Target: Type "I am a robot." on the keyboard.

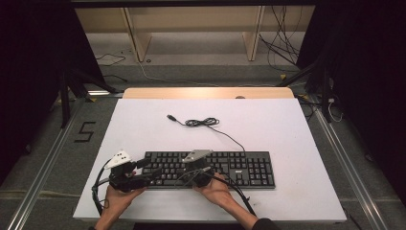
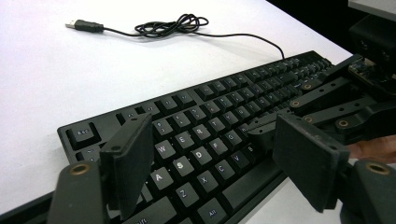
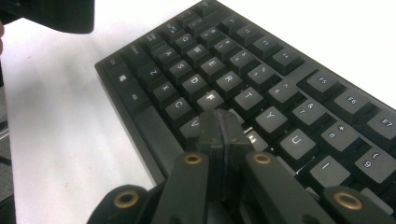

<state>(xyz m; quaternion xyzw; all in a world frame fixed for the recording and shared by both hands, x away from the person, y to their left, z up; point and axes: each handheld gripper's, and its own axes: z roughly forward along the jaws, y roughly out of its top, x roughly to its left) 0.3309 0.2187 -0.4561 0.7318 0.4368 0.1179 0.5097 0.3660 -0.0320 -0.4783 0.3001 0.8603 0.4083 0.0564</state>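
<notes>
**Closed right claw on the keys, open left claw at the keyboard's left end**

The right claw [image 3: 223, 122] has its two black jaws pressed flat together, with nothing between them. Its tip comes down on the keyboard [image 3: 261, 88] in the letter block, just in front of the F key [image 3: 211, 99] and beside the V key [image 3: 194, 124]; whether it presses a key or only rests there cannot be told. In the high view the right claw [image 1: 197, 168] sits over the left-middle part of the keyboard [image 1: 239, 167], the person's right hand [image 1: 215, 189] behind it at the keyboard's near edge.

The left claw [image 2: 219, 154] stands wide open, its flat pads well apart, and holds nothing. It hangs over the keyboard's left end, above the near rows around the A, S, Z and X keys, not clearly touching them. In the left claw's own view the right claw's linkage [image 2: 327, 100] reaches in over the keys further along the keyboard. From above, the left claw [image 1: 139, 171] is at the keyboard's left edge, with the left hand [image 1: 117, 196] just off the near-left corner.

The black keyboard [image 2: 224, 121] lies flat on the white counter [image 1: 287, 129], close to its near edge and parallel to it. From the keyboard's far edge its thin black cable [image 1: 203, 123] runs away across the counter, bunches into a loose coil beyond the keyboard, and ends in a USB plug [image 1: 170, 117] lying loose on the counter, further still from the keyboard and toward its left side.
</notes>
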